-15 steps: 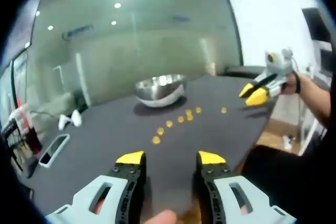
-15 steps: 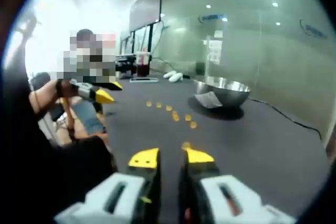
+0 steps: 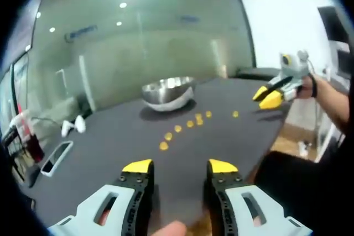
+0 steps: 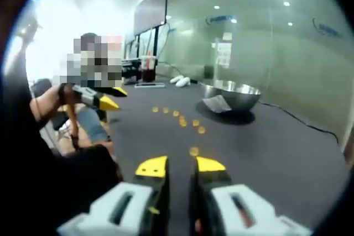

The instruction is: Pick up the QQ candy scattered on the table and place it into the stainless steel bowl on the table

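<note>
Small yellow round candies (image 4: 193, 151) lie scattered on the dark desk (image 4: 276, 153) before the shiny stainless steel bowl (image 4: 231, 95). Right gripper (image 4: 181, 164) narrowly parted, empty; left gripper (image 3: 180, 166) wide, empty. Approach nearest candy low, straddle, then close.

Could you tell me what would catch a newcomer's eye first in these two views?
Probably the shiny stainless steel bowl at the far side of the dark table, with a trail of small yellow candies strung out in front of it. Next, the yellow-tipped left gripper and right gripper, both empty above the near edge.
</note>
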Demonstrator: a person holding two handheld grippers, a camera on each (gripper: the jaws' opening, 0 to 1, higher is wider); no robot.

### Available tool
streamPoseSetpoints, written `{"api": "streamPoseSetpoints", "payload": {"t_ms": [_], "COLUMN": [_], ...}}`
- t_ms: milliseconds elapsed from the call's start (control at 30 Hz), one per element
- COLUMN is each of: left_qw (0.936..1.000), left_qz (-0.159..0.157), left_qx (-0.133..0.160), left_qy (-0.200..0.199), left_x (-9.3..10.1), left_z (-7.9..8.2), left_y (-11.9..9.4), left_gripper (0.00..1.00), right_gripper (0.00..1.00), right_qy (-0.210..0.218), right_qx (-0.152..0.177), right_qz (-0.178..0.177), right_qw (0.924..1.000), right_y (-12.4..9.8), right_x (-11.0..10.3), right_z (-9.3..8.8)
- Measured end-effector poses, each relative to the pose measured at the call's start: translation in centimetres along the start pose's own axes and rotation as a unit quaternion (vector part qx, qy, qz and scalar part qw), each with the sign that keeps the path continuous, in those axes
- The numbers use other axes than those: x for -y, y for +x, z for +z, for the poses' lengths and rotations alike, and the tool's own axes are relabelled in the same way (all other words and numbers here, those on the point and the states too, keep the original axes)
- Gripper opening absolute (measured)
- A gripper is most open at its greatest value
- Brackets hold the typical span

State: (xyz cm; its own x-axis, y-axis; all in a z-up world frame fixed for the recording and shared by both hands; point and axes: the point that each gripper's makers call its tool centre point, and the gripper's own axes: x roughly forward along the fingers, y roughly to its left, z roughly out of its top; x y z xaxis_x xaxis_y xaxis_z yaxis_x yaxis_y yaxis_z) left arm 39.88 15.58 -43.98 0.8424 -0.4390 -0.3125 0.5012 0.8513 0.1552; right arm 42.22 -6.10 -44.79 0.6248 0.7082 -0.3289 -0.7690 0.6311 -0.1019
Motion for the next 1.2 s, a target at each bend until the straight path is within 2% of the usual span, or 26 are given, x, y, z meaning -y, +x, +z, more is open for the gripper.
{"api": "streamPoseSetpoints", "payload": {"t_ms": [567, 867, 1200], "left_qw": [1.0000, 0.9997, 0.9997], "left_qz": [-0.004, -0.024, -0.025], "left_qx": [-0.002, -0.004, -0.006], "left_qy": [-0.006, 0.003, 0.004], "left_x": [0.0, 0.7, 0.4], "left_z": [-0.3, -0.4, -0.7], "left_y": [-0.2, -0.2, -0.1], "left_gripper": [0.40, 0.42, 0.42], "right_gripper": [0.20, 0.21, 0.21], "right_qy": [0.025, 0.033, 0.043], "right_qx": [0.002, -0.020, -0.033], "right_qz": [0.003, -0.002, -0.008], "right_qw": [0.9997, 0.9993, 0.9985], "right_y": [0.0, 0.4, 2.0], "right_x": [-0.2, 0.3, 1.0], "right_z": [0.0, -1.0, -1.6]}}
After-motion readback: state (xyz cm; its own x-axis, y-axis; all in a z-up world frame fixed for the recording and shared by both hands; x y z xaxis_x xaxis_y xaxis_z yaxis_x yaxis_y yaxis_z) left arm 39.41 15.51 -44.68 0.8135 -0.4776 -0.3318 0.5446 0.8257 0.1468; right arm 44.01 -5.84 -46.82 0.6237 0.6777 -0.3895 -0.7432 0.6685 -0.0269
